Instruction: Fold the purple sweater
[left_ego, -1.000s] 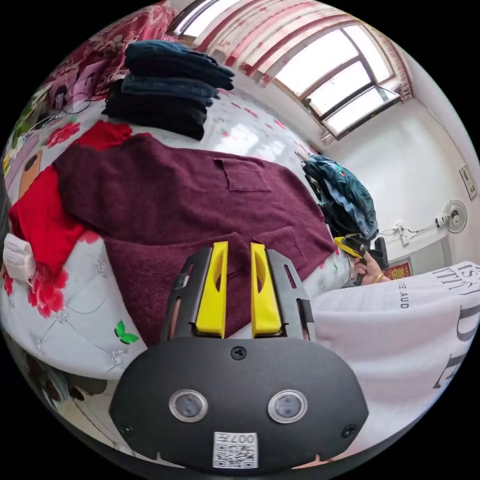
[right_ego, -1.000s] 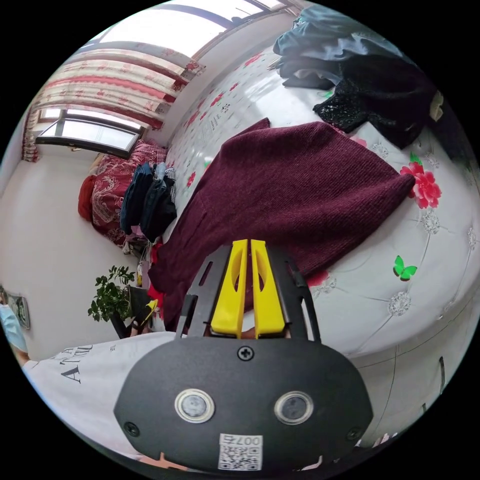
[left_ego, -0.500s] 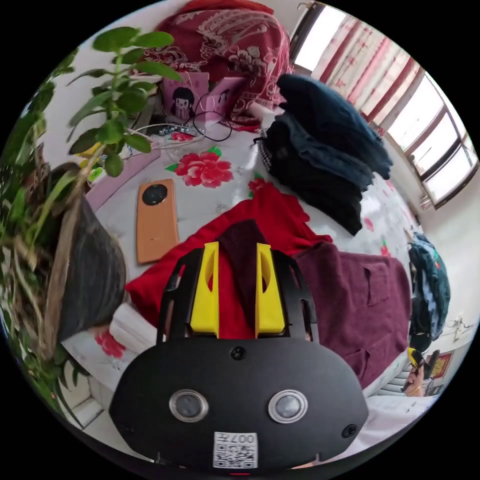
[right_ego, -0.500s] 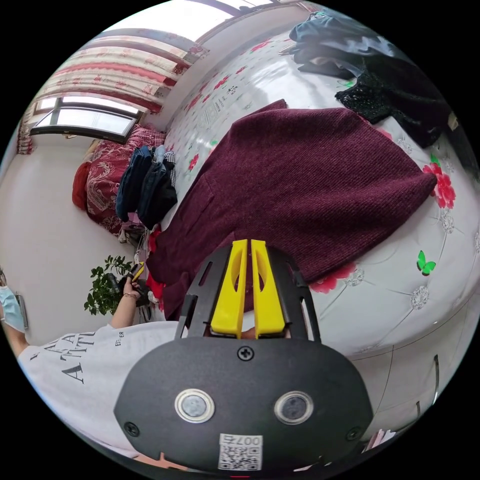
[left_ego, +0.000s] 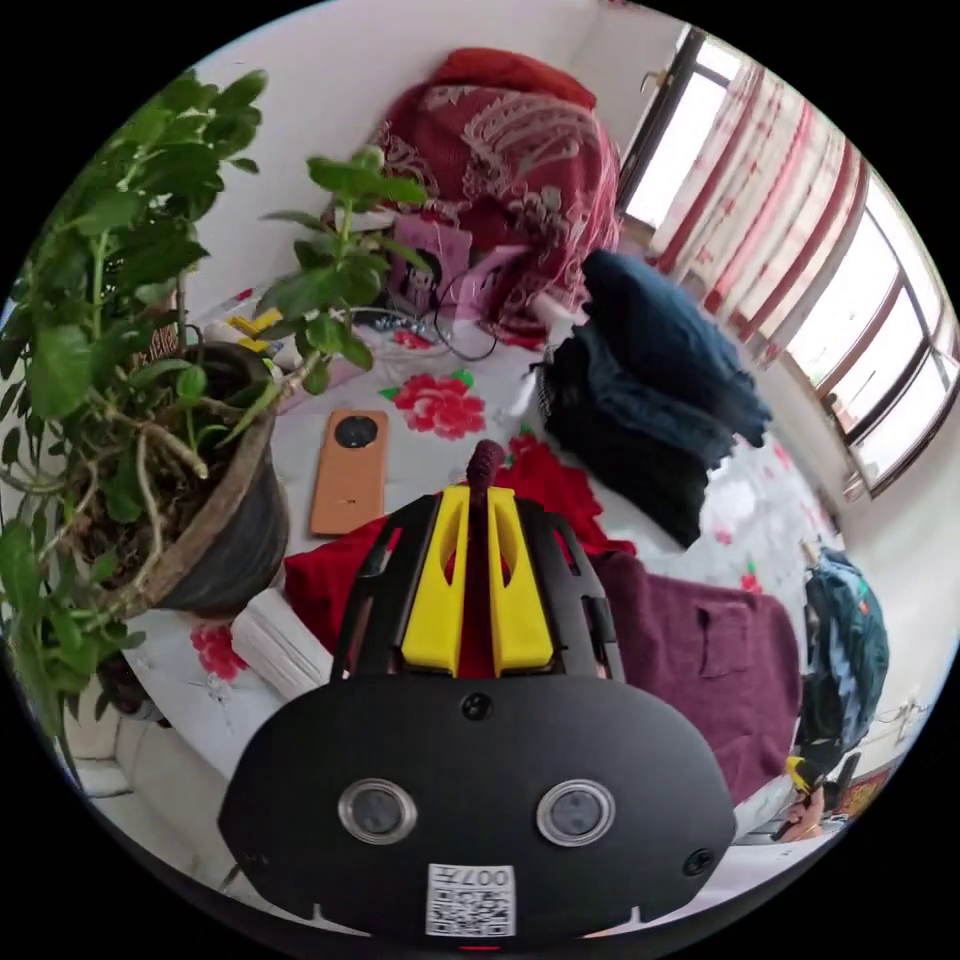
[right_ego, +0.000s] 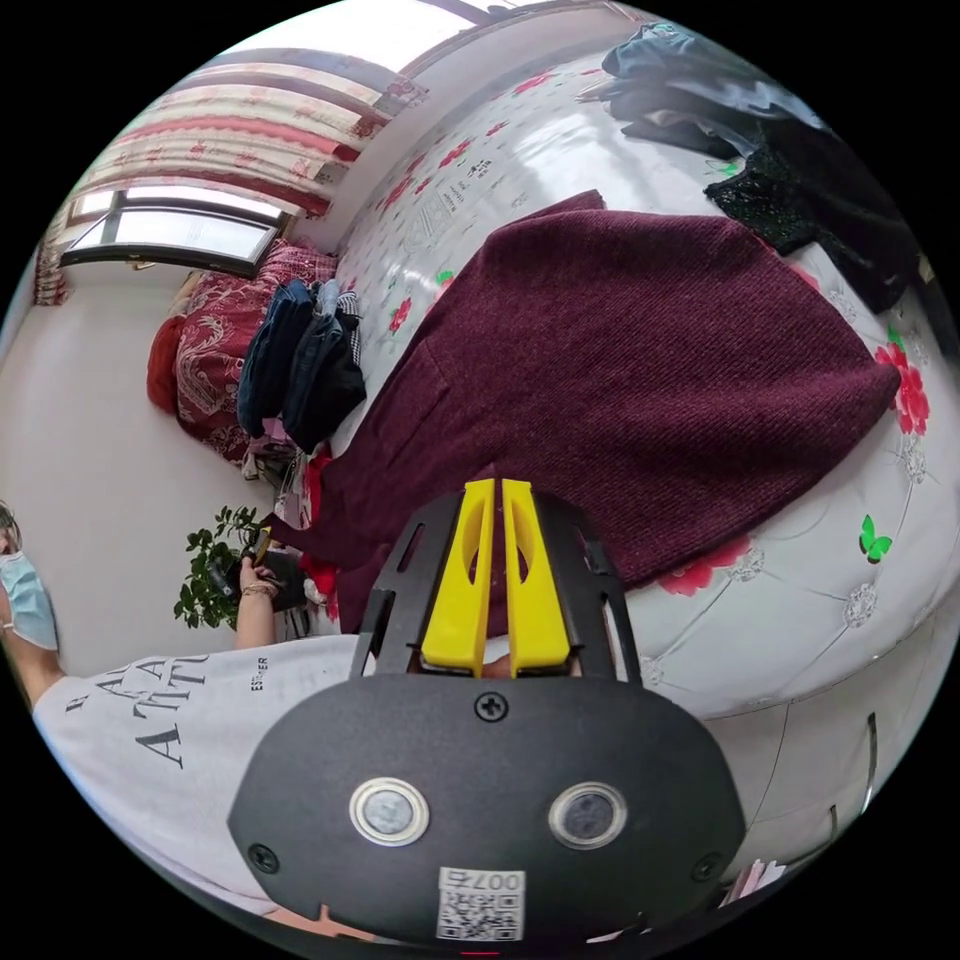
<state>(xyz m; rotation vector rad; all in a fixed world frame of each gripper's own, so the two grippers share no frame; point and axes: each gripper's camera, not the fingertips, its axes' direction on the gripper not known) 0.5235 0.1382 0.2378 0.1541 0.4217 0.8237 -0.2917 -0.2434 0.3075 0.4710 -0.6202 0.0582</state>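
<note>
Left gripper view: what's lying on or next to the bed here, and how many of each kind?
potted plant: 1
phone: 1
purple sweater: 1
red garment: 1
pile of dark clothes: 1
Total: 5

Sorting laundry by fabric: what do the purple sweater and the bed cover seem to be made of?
Sweater: looks like a matte knit, wool or acrylic; fine ribbed rows show across it. Bed cover: looks like smooth, satiny quilted fabric; it has a sheen, stitched curves and printed flowers.
</note>
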